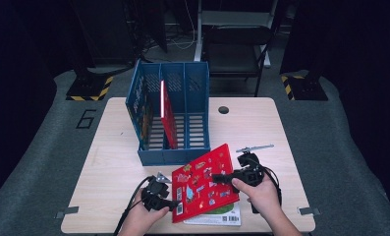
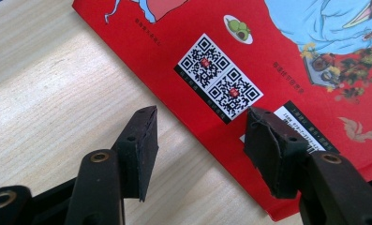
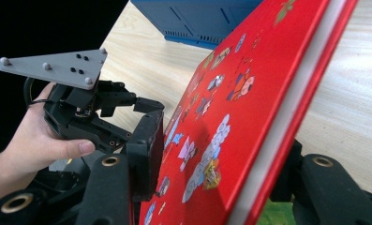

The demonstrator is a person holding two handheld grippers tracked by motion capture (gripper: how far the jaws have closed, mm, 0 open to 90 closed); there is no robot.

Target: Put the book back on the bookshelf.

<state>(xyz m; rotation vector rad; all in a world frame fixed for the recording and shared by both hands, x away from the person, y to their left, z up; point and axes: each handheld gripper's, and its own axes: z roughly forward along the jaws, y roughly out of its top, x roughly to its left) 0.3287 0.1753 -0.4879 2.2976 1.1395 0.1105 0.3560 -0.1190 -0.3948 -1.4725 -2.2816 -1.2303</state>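
1. Gripping the red picture book (image 1: pixel 206 183) at its right edge, your right tool (image 1: pixel 223 178) has its jaws closed across the book's thickness, so that side is tilted up off the bench (image 1: pixel 109 162) while the low corner rests near your left hand.
2. Your left tool (image 1: pixel 169 203) stands open: one jaw sits over bare wood, the other just over the book's lower corner (image 2: pixel 286 206), and nothing is pinched between them.
3. Expect the book to handle as a thin, stiff hardback with glossy covers, light but likely to pivot or slip when held at one edge. Take a second hold across the cover edge, well apart from the first.
4. In the left gripper view you can read the two QR codes (image 2: pixel 219 78) and see the corner's position; in the right gripper view you see the white page block (image 3: pixel 286 108) between the covers.
5. From the high view you also get a white-and-green sheet (image 1: pixel 217 217) under the book, then farther off the blue file rack (image 1: pixel 169 113), with another red book (image 1: pixel 167 115) upright in its middle slot.
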